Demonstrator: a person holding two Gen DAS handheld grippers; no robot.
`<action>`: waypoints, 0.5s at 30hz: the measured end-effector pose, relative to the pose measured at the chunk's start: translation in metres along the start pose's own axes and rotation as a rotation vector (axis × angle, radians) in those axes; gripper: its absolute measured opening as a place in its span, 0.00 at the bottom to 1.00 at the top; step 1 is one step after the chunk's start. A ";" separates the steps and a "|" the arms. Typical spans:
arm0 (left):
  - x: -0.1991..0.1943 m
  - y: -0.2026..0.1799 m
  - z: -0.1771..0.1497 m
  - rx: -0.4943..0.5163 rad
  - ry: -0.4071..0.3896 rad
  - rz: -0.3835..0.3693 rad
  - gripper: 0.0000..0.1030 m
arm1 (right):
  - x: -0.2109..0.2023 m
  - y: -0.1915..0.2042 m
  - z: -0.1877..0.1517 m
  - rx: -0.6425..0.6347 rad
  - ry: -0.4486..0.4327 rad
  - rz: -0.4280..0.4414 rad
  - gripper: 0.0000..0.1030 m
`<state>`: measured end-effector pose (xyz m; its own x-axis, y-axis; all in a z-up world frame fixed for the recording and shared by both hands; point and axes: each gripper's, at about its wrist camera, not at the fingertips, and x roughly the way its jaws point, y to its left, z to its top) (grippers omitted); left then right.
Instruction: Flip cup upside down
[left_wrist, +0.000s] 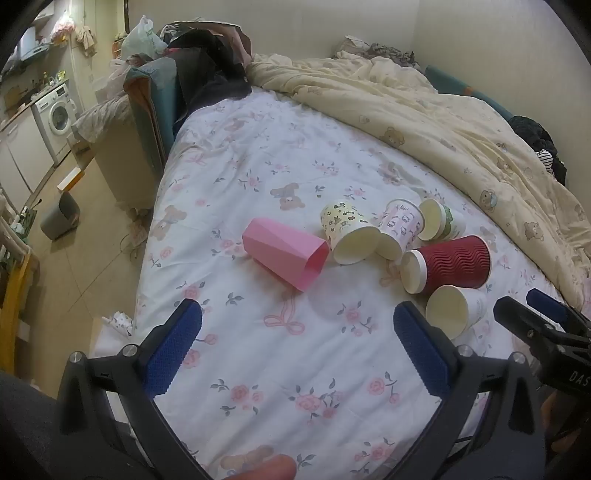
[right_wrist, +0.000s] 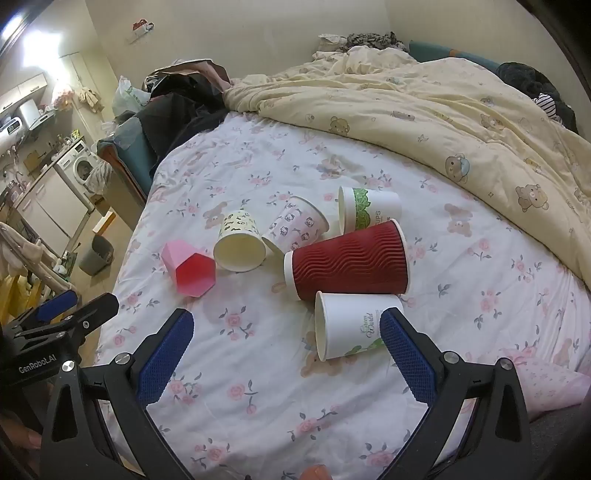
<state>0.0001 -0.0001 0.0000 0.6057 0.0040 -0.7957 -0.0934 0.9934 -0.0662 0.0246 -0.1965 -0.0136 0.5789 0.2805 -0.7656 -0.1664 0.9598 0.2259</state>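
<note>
Several cups lie on their sides on the floral bedsheet (left_wrist: 258, 173). A pink faceted cup (left_wrist: 284, 253) (right_wrist: 190, 267) is leftmost. Beside it lie a yellow patterned cup (left_wrist: 349, 230) (right_wrist: 238, 240), a pink kitty-print cup (left_wrist: 400, 227) (right_wrist: 297, 223), a white cup with a green band (left_wrist: 439, 219) (right_wrist: 369, 212), a red ribbed cup (left_wrist: 448, 264) (right_wrist: 347, 260) and a white cup (left_wrist: 456, 312) (right_wrist: 354, 325) nearest me. My left gripper (left_wrist: 297, 349) is open and empty above the sheet, short of the cups. My right gripper (right_wrist: 286, 354) is open and empty, its right finger beside the white cup.
A cream bear-print duvet (left_wrist: 461, 122) is bunched along the back and right of the bed. Dark clothes (left_wrist: 207, 70) are piled at the far left corner. The bed's left edge drops to a tiled floor with a grey bin (left_wrist: 59, 216) and a washing machine (left_wrist: 55, 114).
</note>
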 end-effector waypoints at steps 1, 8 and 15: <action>0.000 0.000 0.000 -0.001 0.001 -0.001 1.00 | 0.000 0.000 0.000 -0.001 -0.002 -0.001 1.00; -0.002 -0.002 0.001 0.006 -0.018 -0.001 1.00 | -0.002 0.000 0.000 -0.002 -0.007 -0.003 1.00; -0.002 -0.004 0.002 0.008 -0.020 -0.001 1.00 | 0.003 -0.002 0.001 0.003 -0.003 0.002 1.00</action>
<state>0.0006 -0.0037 0.0029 0.6215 0.0055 -0.7834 -0.0867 0.9943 -0.0618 0.0278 -0.1972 -0.0158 0.5813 0.2823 -0.7631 -0.1654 0.9593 0.2289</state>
